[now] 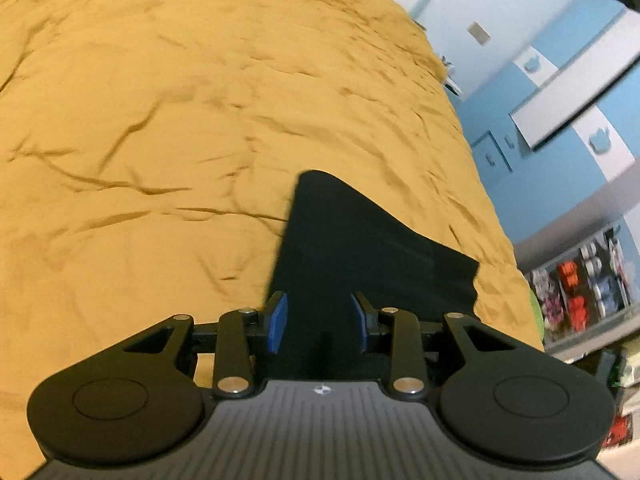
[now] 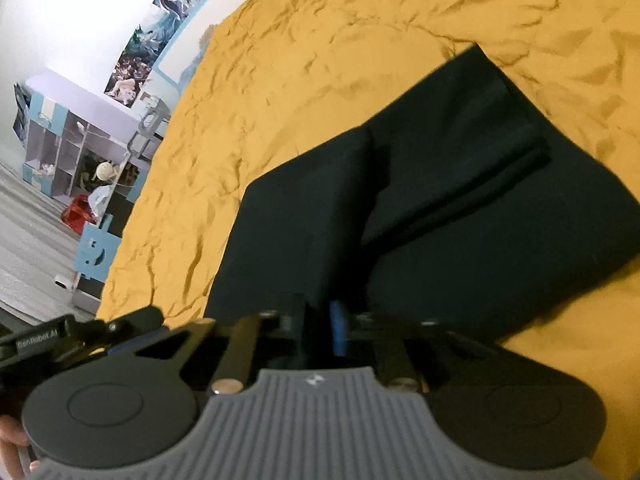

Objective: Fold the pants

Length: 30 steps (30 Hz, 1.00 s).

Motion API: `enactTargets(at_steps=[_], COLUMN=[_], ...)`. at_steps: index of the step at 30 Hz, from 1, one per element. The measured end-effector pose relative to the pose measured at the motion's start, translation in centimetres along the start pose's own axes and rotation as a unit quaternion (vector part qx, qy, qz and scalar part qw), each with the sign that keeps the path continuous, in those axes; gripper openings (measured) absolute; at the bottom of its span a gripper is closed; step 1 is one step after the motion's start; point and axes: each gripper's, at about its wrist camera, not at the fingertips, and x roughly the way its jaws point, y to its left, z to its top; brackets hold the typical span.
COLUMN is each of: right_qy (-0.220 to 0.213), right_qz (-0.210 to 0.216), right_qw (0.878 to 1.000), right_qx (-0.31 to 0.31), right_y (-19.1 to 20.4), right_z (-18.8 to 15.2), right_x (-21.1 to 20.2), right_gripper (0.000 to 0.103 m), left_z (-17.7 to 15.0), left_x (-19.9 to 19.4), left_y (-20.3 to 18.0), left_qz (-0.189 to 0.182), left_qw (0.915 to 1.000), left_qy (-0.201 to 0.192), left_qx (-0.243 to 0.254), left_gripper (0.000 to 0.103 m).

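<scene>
Black pants (image 2: 460,184) lie on the yellow bedspread (image 2: 300,80), partly folded with layers overlapping. In the right wrist view my right gripper (image 2: 320,320) is shut on an edge of the pants, its blue pads (image 2: 338,326) close together with cloth between them. In the left wrist view the pants (image 1: 352,248) run as a dark wedge away from my left gripper (image 1: 320,320). Its blue pads (image 1: 278,320) stand apart, open, with the cloth lying between and under them.
The bedspread (image 1: 180,100) is wrinkled and fills most of both views. Blue and white cabinets (image 1: 560,100) and shelves with boxes (image 1: 580,288) stand beyond the bed's right edge. A shelf unit (image 2: 72,152) and floor lie off the bed's left edge.
</scene>
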Motion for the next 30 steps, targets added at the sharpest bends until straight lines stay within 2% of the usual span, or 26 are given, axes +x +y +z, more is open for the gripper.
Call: enactTargets(at_steps=[5, 11, 13, 16, 21, 23, 25, 29, 30], right_qy=[-0.017, -0.038, -0.042, -0.046, -0.018, -0.015, -0.021, -0.047, -0.039], right_qz=[0.015, 0.039, 0.037, 0.013, -0.039, -0.036, -0.015, 0.03, 0.019], right_qw=[0.997, 0.99, 0.99, 0.992, 0.997, 0.997, 0.998, 0.993, 0.993], right_qx=[-0.07, -0.128, -0.129, -0.12, -0.072, -0.062, -0.062, -0.102, -0.106], right_y=[4.0, 6.9, 6.3, 3.6, -3.0, -4.3, -4.4, -3.4, -3.8], right_z=[3.5, 9.2, 10.5, 11.4, 12.1, 11.9, 12.1, 11.7, 11.6], right_x=[-1.7, -6.0, -7.5, -9.1, -8.4, -8.1, -8.5, -9.7, -9.3], right_gripper=[0.003, 0.003, 0.003, 0.003, 0.003, 0.003, 0.003, 0.003, 0.003], left_z=[0.2, 0.2, 0.2, -0.1, -0.7, -0.9, -0.9, -0.9, -1.0], left_x=[-0.2, 0.7, 1.2, 2.2, 3.8, 4.2, 4.3, 4.3, 4.4], left_y=[1.3, 0.3, -0.4, -1.3, -2.5, -2.9, -3.2, -3.4, -3.4], left_qz=[0.001, -0.004, -0.009, -0.017, -0.014, -0.012, -0.011, -0.011, -0.013], left_qw=[0.9999, 0.9996, 0.9993, 0.9987, 0.9975, 0.997, 0.9967, 0.9965, 0.9964], left_qy=[-0.008, -0.008, -0.007, 0.004, 0.023, 0.027, 0.029, 0.028, 0.028], left_qx=[-0.008, 0.025, 0.036, 0.048, 0.065, 0.071, 0.075, 0.079, 0.079], left_gripper=[0.038, 0.038, 0.037, 0.037, 0.037, 0.037, 0.037, 0.037, 0.037])
